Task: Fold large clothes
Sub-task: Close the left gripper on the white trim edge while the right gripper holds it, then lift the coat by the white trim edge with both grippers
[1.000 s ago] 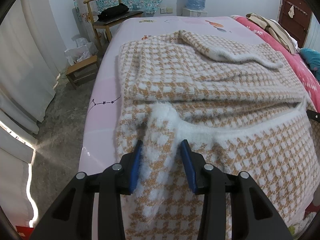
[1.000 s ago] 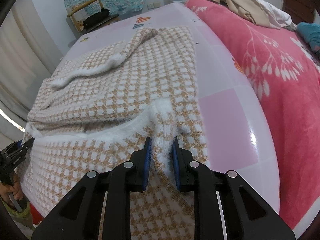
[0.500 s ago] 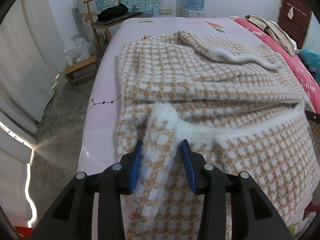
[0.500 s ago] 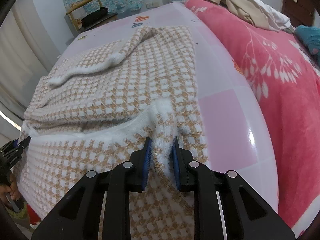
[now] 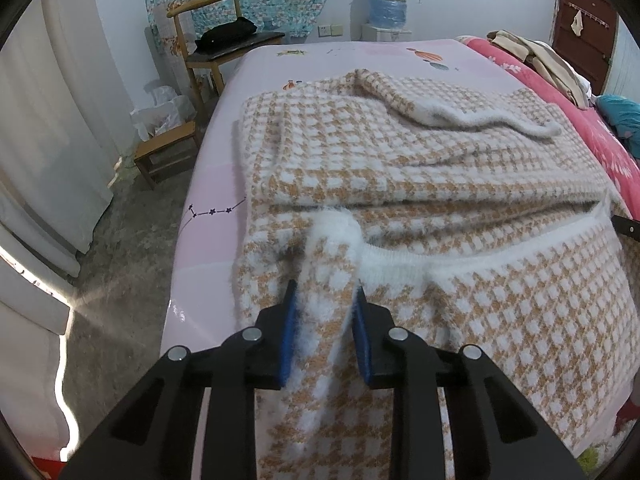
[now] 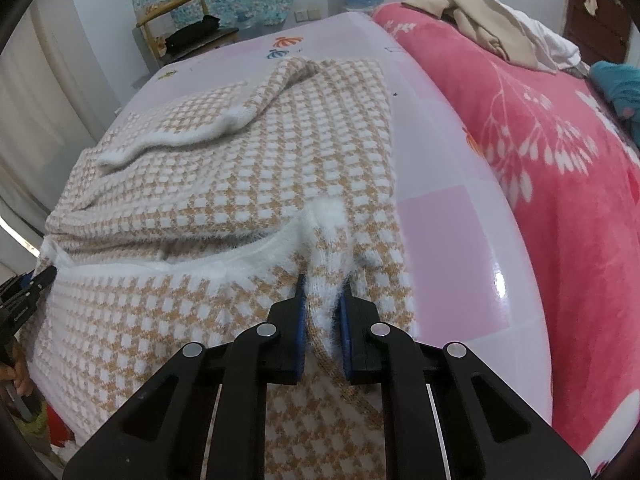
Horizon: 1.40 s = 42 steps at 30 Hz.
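1. While the tan-and-white checked sweater (image 5: 420,168) lies spread across the pink bed (image 5: 212,216), its near white-trimmed edge is gathered up at two corners.
2. A fluffy fold at the sweater's left corner is pinched by the left hand-held gripper (image 5: 324,320), whose jaws have just been closing on it.
3. A fold at the sweater's right corner is clamped in the right hand-held gripper (image 6: 323,312), its jaws also just narrowed.
4. One sleeve (image 6: 192,132) is seen draped over the sweater's far half.

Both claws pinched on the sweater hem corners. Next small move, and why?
Probably lift both together and carry the hem toward the far end. Left claw and right claw have just closed on bunched sweater corners; its sleeve already lies folded across.
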Available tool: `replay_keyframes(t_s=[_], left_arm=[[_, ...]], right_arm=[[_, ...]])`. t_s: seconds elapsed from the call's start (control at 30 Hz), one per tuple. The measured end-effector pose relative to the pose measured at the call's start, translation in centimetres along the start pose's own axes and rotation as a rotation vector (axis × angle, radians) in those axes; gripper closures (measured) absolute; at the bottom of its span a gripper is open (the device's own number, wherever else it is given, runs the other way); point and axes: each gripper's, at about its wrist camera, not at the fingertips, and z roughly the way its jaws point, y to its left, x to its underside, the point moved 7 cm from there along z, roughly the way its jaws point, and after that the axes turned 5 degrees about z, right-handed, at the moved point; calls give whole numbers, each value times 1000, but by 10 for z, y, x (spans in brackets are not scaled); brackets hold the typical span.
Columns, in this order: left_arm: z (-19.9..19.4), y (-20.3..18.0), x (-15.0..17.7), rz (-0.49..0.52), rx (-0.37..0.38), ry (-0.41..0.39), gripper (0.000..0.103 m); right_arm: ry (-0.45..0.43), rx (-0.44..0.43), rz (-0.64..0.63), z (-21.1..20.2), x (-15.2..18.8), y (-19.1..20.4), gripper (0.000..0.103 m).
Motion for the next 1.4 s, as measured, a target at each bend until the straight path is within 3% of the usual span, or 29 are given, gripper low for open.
replay_keyframes(t_s=[0.7,0.8,0.87,1.17,1.27,1.4], left_arm=[[3,-1,0,-1,-3,-1,78],[1,-1,1,5,-8,-15,82],[-8,-1,-1,10,-7,-43,91],[-89,10,-26,0,3,-277,94],[-106,15,-58,-1,8,-361,94],[-99,24,-106,-20,19,-415,94]], right_arm=[[3,-6,9,3,-1,-1,90],[-8,0,3,0,-1,0,93],[-29,11,-8,-8,-1,3,97],[-249,7,-17,-99,-25,15,98],[-316,-29,-9,-115,-53,15,98],[-359,-56,-21,-104,-101,14,98]])
